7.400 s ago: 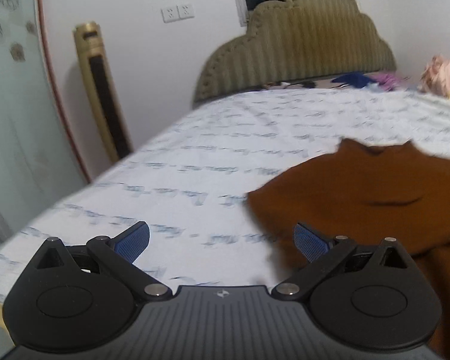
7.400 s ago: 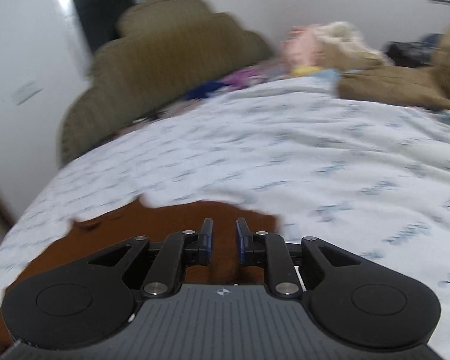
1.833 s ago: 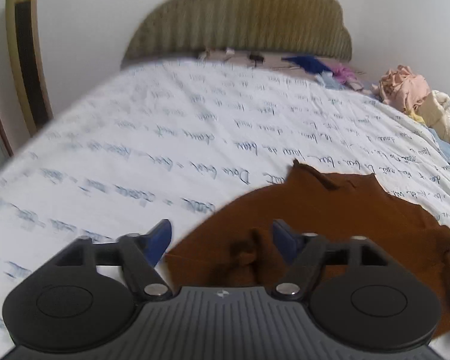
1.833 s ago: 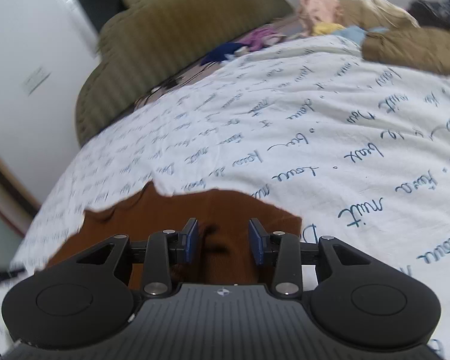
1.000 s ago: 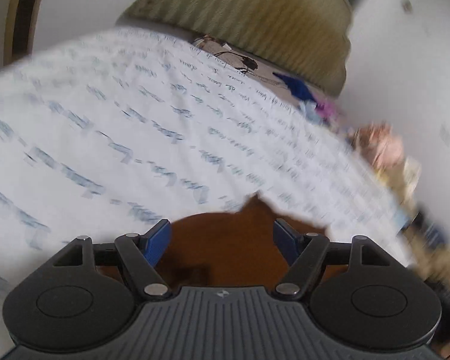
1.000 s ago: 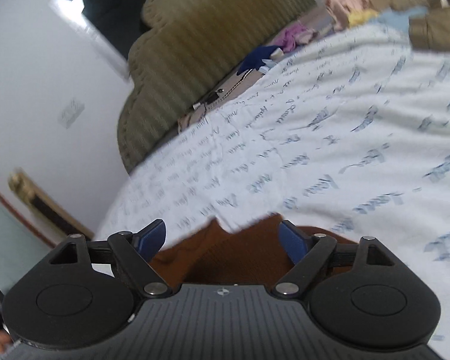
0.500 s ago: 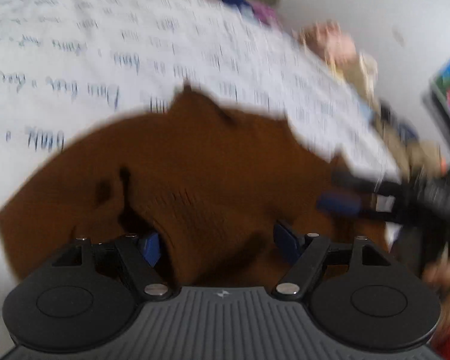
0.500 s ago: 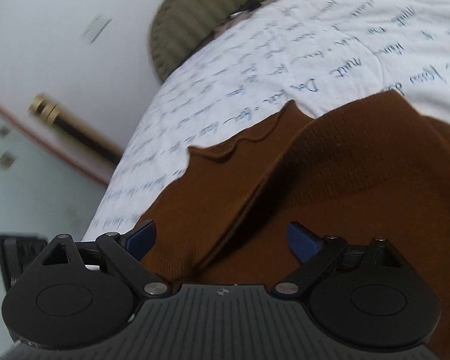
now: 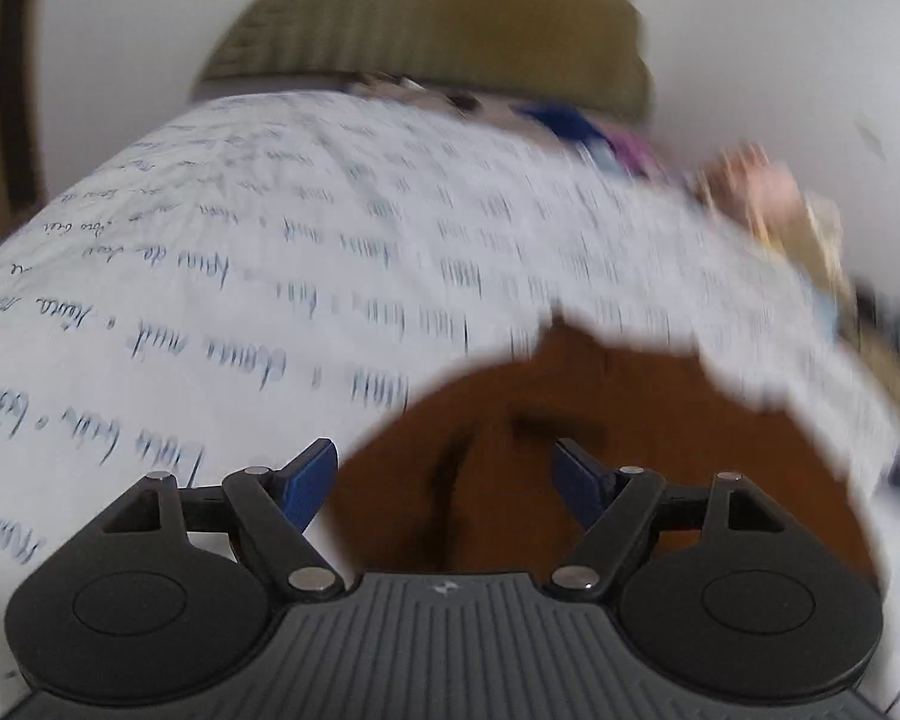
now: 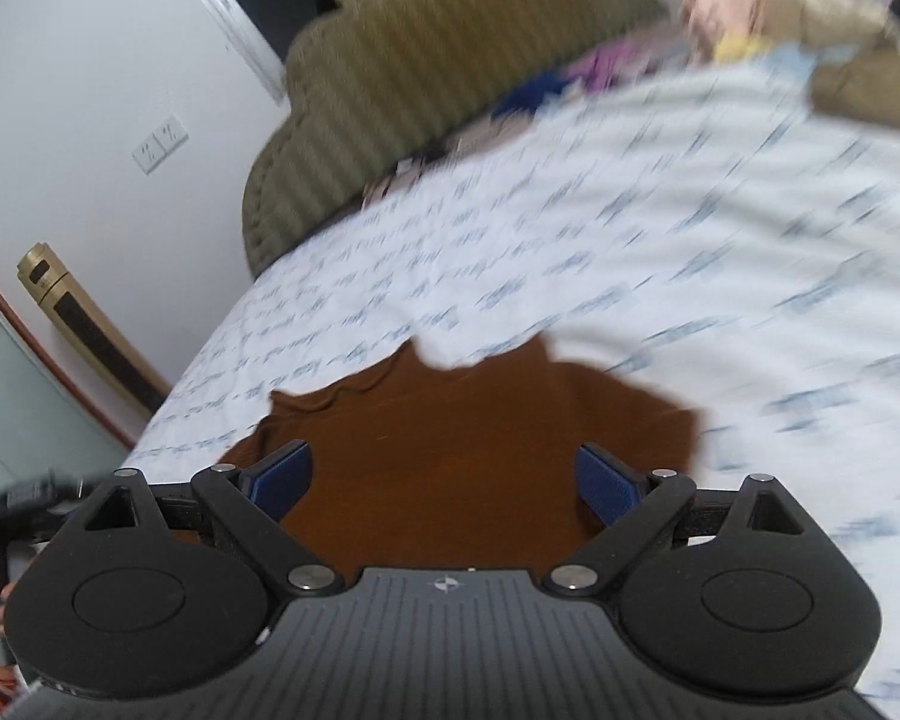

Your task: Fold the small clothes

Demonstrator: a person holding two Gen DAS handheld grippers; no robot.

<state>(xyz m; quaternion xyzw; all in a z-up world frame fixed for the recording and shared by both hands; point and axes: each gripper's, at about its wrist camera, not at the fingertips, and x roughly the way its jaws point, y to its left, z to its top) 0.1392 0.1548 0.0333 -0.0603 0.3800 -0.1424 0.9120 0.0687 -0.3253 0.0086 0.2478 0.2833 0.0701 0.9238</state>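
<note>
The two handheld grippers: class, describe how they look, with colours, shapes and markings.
The left gripper and right gripper look alike: matte black, ribbed grey-black centre plate with a small pale logo, two round black housings, angled link arms with silver pins, and fingers faced with blue textured pads. No cables are visible.

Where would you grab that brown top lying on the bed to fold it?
Probably at an outer edge, not the middle. The brown top lies flat on the printed sheet, so only its rim offers cloth to pinch. The right gripper, jaws wide open, could come in low from the near side and nip the right-hand edge.
</note>
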